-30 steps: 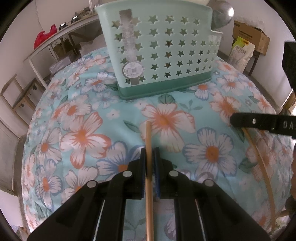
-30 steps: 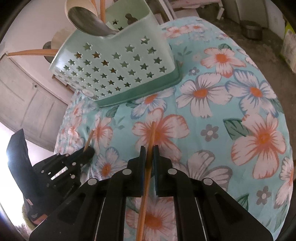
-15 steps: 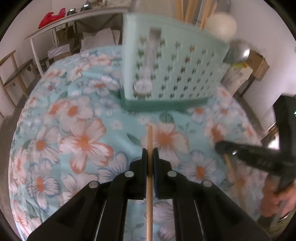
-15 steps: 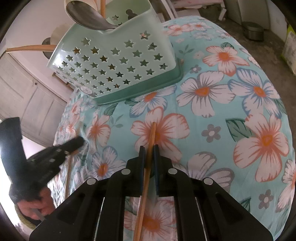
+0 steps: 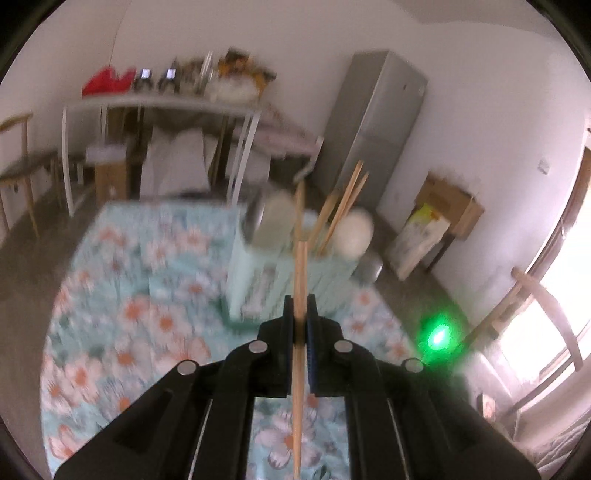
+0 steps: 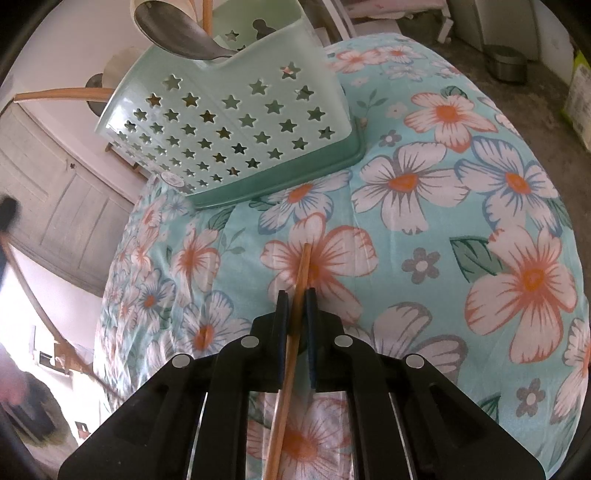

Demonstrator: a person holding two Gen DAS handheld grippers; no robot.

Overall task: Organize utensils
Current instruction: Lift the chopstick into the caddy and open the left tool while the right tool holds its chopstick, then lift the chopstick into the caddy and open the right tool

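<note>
Two grippers each pinch one wooden chopstick. Nearest in the right wrist view, the right gripper (image 6: 295, 295) has its jaws pressed together on a chopstick (image 6: 291, 332) that runs back under the camera and pokes out a little past the fingertips, its tip over an orange-and-white flower on the tablecloth (image 6: 424, 229). The gripper tilts steeply down toward the cloth. Beyond it, well apart, stands the mint caddy (image 6: 236, 125) with star holes, on its darker base; a metal spoon (image 6: 173, 33) leans out of its top. At the left edge of that view is a dark blur that I cannot make out.

The left wrist view is blurred. Nearest, the left gripper (image 5: 300, 306) is clamped on its stick (image 5: 299, 350), which reaches out past the fingertips and points at the caddy (image 5: 284, 277). This gripper hangs clear above the cloth (image 5: 129, 295). More chopsticks (image 5: 343, 206) and round spoon bowls (image 5: 352, 236) stand up from the caddy. Farther back are a white table (image 5: 166, 107) and a grey fridge (image 5: 373, 125).
</note>
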